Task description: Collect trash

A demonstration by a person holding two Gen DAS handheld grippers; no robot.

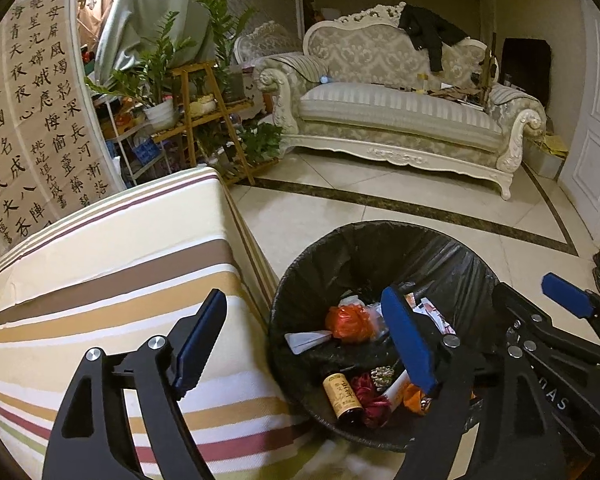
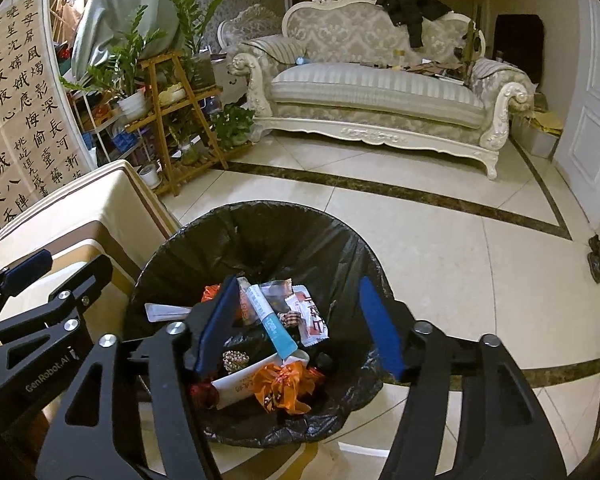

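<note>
Both grippers hang over the bin [image 2: 260,236], which stands on the floor beside a striped table [image 1: 112,264]; the left gripper [image 1: 304,344] gapes wide and empty; the right gripper [image 2: 300,320] stands apart, gripping nothing. Trash [image 2: 284,384] lies inside the bin's black liner.

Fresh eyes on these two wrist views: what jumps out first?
The black-lined bin on the tile floor, low in the middle of both views, holding an orange bag, a blue tube and a brown bottle. Both tongs, left and right, stand open and empty above it. Behind, an ornate sofa with a black jacket.
</note>
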